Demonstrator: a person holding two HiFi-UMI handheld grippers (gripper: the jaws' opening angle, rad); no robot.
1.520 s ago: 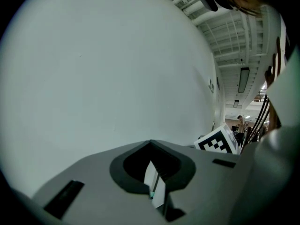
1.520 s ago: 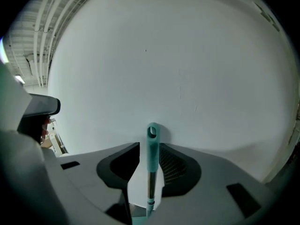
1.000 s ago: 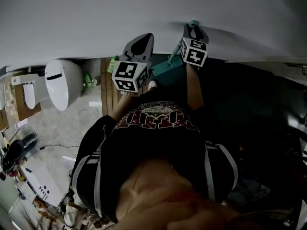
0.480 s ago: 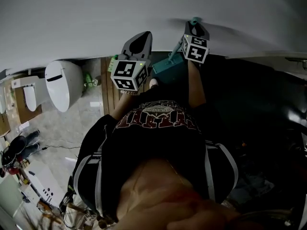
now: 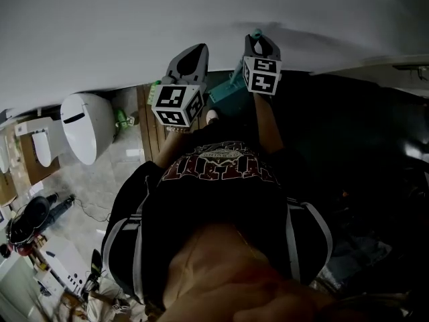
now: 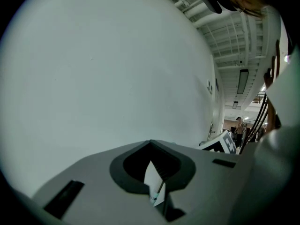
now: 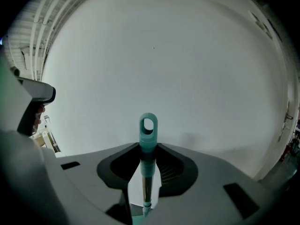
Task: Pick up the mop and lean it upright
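Right gripper (image 5: 259, 42) clamped on mop (image 7: 148, 144) handle, loop end poking out at 12 o'clock toward wall (image 7: 140, 55). Left gripper (image 5: 190, 58) at 9 o'clock, jaws together, empty.

3 cameras, 1 white wall (image 5: 134, 32) in common

The head camera looks steeply down past the person's chest to the floor (image 5: 100, 173), with the wall along its top edge. Each gripper camera sits close behind its own fingers (image 7: 84, 182), facing that wall from near. The left gripper's (image 6: 150, 142) view also takes in ceiling (image 6: 234, 36) at right, and the right gripper's (image 7: 148, 146) view shows the mop handle (image 7: 148, 125) close up.
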